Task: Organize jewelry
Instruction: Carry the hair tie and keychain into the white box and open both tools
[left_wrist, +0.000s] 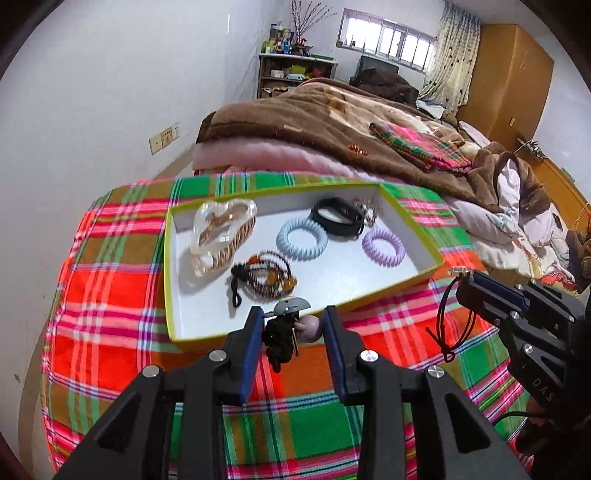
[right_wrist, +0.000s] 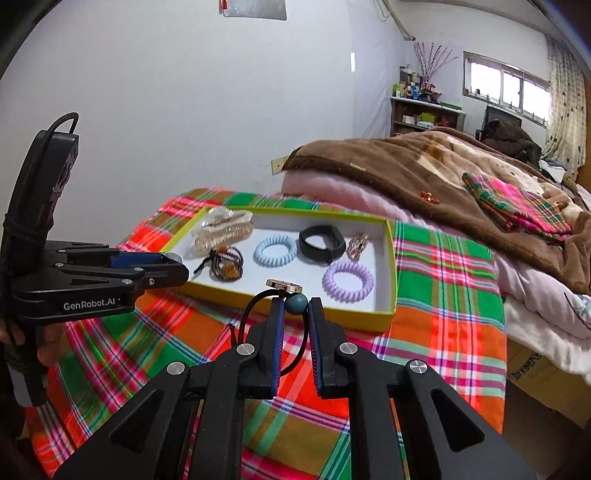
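Note:
A shallow white box with a yellow-green rim (left_wrist: 173, 280) (right_wrist: 388, 295) lies on a plaid cloth. In it lie a clear hair claw (left_wrist: 221, 236), a beaded bracelet (left_wrist: 264, 277), a blue coil tie (left_wrist: 301, 238), a black band (left_wrist: 336, 216), a lilac coil tie (left_wrist: 383, 246) and a small sparkly clip (left_wrist: 365, 212). My left gripper (left_wrist: 291, 325) is shut on a black hair tie with a mauve bead (left_wrist: 284, 332) at the box's near edge. My right gripper (right_wrist: 295, 310) is shut on a black elastic tie with a teal bead and gold charm (right_wrist: 295, 301).
The plaid cloth (left_wrist: 295, 417) covers a small table beside a bed with a brown blanket (left_wrist: 332, 118). A folded plaid cloth (left_wrist: 417, 144) lies on the bed. A white wall is at the left; a shelf (left_wrist: 291, 70) stands far back.

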